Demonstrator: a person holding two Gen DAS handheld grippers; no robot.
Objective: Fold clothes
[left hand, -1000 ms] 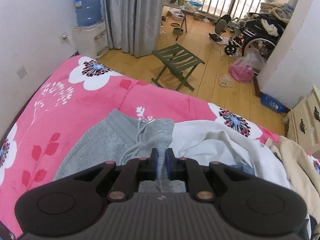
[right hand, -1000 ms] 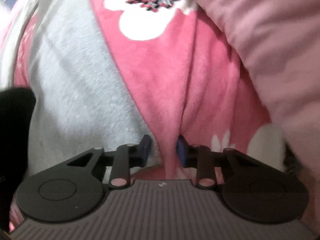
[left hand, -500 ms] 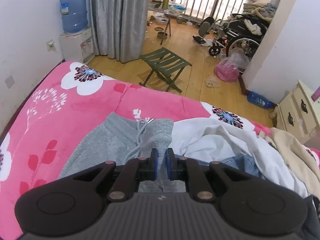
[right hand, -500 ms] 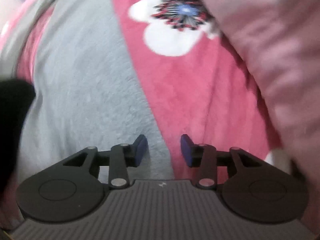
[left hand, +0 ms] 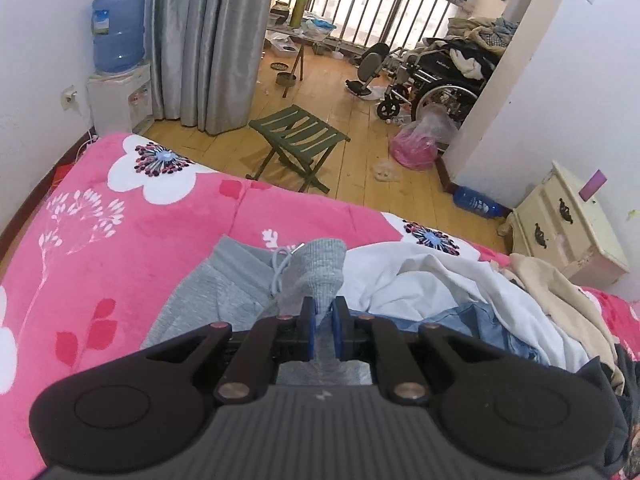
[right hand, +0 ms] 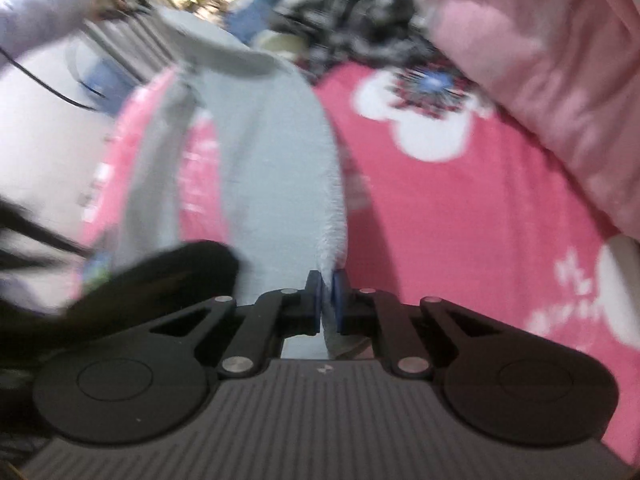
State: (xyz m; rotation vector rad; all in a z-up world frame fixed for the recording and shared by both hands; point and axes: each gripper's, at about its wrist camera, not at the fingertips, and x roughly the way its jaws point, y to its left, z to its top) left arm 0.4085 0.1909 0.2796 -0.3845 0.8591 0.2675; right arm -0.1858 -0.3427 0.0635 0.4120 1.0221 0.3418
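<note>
Grey sweatpants (left hand: 224,300) with a white drawstring lie on the pink floral blanket (left hand: 120,240). My left gripper (left hand: 323,312) is shut on their ribbed waistband, which stands up between the blue pads. In the blurred right wrist view the same grey sweatpants (right hand: 272,152) stretch away from me over the blanket (right hand: 460,220). My right gripper (right hand: 328,300) is shut on the fabric's edge, which is lifted off the bed. At the far end a person's pale sleeve (right hand: 40,16) holds the other end up.
A heap of white, denim and beige clothes (left hand: 460,292) lies to the right of the sweatpants. A pale pink quilt (right hand: 540,60) rises at the right. Beyond the bed stand a green folding stool (left hand: 298,136), a water dispenser (left hand: 120,60), a wheelchair (left hand: 432,76) and a cream nightstand (left hand: 560,220).
My right gripper's jaws closed on the edge of the grey sweatpants and rose with it. My left gripper stayed shut on the waistband and shifted sideways along the bed.
</note>
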